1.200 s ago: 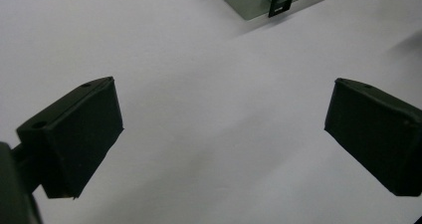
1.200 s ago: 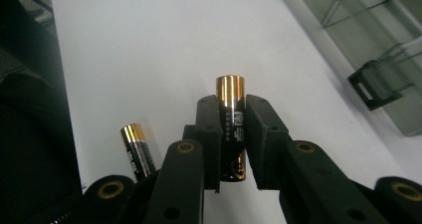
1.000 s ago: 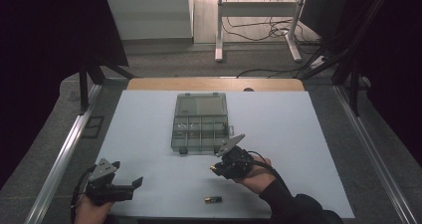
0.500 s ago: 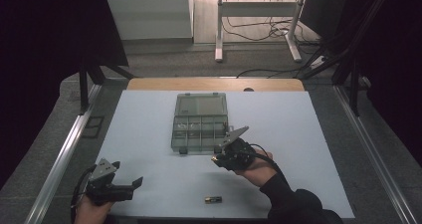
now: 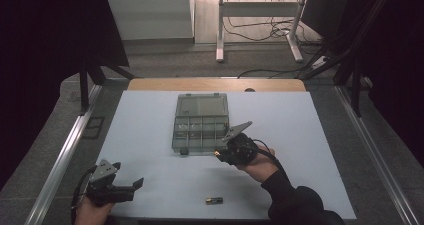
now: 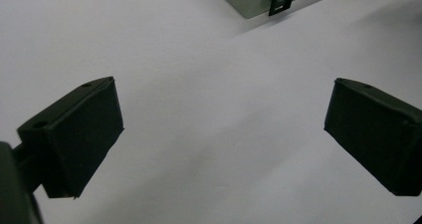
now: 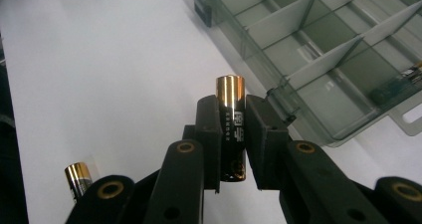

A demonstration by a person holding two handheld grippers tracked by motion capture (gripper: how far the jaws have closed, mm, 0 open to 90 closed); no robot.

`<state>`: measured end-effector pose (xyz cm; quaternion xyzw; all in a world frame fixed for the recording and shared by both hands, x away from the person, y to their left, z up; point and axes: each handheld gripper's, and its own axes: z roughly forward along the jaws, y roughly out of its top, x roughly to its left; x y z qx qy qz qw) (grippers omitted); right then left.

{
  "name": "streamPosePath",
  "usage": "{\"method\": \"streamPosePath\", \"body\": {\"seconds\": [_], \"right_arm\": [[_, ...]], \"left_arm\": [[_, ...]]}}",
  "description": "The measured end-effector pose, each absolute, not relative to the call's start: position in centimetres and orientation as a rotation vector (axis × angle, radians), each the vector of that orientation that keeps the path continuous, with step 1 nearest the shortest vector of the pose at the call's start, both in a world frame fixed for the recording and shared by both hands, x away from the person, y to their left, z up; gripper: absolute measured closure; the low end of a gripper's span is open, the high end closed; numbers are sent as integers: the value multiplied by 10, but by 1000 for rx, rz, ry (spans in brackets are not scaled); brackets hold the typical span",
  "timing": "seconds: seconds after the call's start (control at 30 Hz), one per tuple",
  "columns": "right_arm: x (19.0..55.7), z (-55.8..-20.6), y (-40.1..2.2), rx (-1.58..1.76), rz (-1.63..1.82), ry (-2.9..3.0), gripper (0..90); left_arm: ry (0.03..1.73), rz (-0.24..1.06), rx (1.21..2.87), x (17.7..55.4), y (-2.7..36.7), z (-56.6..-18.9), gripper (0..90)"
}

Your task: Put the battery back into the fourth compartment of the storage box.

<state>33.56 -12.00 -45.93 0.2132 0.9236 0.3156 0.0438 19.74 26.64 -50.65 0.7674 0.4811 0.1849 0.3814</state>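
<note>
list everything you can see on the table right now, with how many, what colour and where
held battery: one, black and gold, clamped in the right gripper's jaws just short of the box's near edge
loose battery: one, black and gold, lying near the table's front edge
compartment box: one, clear grey, lid open, mid-table; a small item sits in one far cell
table: one, white top
left gripper: one, black, open, low over bare table at front left
right gripper: one, black, shut on the battery
</note>
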Motion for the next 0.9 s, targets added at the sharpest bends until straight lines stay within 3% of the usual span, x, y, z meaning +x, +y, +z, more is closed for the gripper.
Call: {"method": "streamPosePath", "body": {"seconds": [0.9], "right_arm": [[362,-449,-126,743,1018,2735,767]], "left_arm": [[1227,471,1962,198,266,-507,28]]}}
